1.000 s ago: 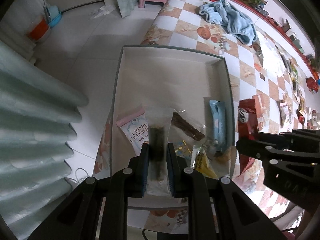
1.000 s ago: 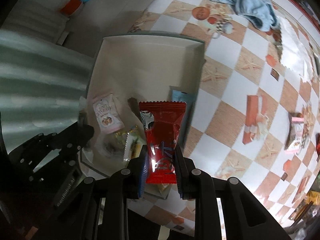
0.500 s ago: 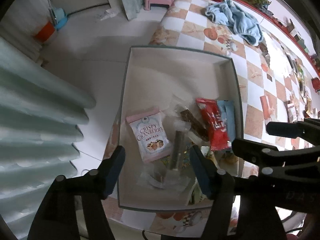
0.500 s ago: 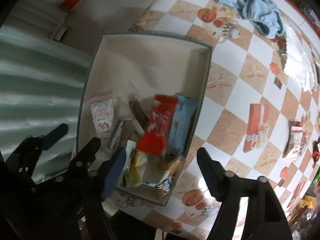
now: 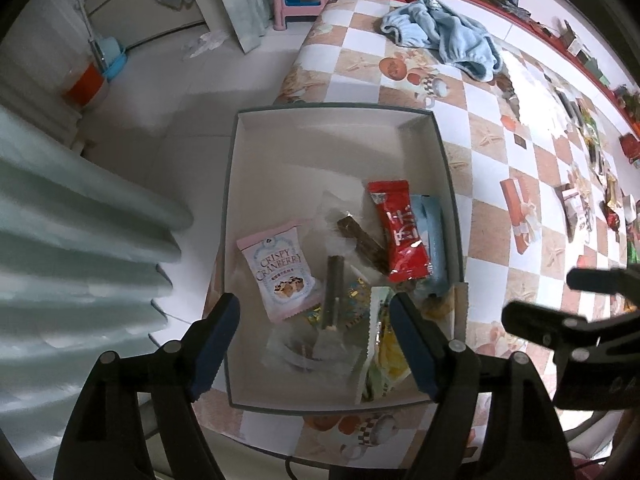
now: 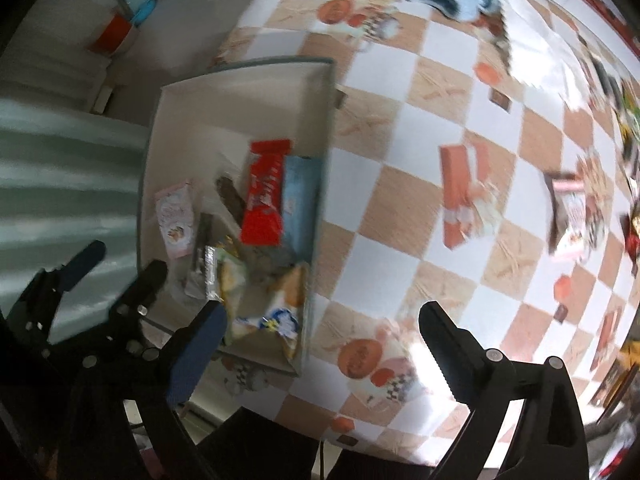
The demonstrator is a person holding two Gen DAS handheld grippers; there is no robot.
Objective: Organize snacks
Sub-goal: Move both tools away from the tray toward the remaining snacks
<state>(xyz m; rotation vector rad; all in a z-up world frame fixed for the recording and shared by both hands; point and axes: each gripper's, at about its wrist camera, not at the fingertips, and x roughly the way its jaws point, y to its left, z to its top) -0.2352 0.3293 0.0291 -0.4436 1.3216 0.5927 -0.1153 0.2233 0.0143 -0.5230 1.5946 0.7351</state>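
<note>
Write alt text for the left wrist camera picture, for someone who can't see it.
A shallow white box on a checkered tablecloth holds snack packets, among them a pink Crispy Cranberry pack and a red wrapper. The open left gripper hovers empty over the box's near end. A blue towel lies farther back.

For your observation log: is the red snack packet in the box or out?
In: the red packet lies flat inside the box.
</note>
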